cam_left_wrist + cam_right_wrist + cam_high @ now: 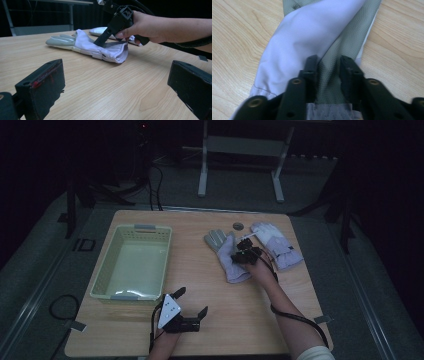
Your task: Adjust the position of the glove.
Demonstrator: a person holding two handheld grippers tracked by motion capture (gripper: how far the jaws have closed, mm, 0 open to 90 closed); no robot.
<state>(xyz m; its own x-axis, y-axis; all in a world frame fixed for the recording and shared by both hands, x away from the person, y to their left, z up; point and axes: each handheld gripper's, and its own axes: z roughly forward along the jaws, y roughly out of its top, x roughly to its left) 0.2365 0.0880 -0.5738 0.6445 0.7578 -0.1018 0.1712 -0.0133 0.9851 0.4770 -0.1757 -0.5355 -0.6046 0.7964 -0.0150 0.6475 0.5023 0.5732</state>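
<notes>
Item: near glove (pixel 227 255), pale lilac with a grey textured palm. It is laid flat on the wooden table (pixel 260 320), right of centre, fingers pointed to the far side, cuff to the near side. In the right gripper view a fold of its grey palm fabric (pixel 328 72) is seen bunched between the two black jaws, with the lilac cloth lapped over it at the left.

Item: right gripper (pixel 245 256). It is held by the person's right hand (pixel 261 268) and set down onto the near glove at its cuff end. The jaws are drawn close together and are pinched on the glove's fabric.

Item: left gripper (pixel 190 304). It is held low over the near edge of the table, just in front of the basket. The jaws are spread wide, with only bare tabletop between them.

Item: second glove (pixel 275 245), same make, laid just right of the first.

Item: basket (pixel 112 270), pale green, slotted walls, placed at the left of the table.

Item: small round dark object (pixel 238 225), at the far edge, beyond the gloves.
</notes>
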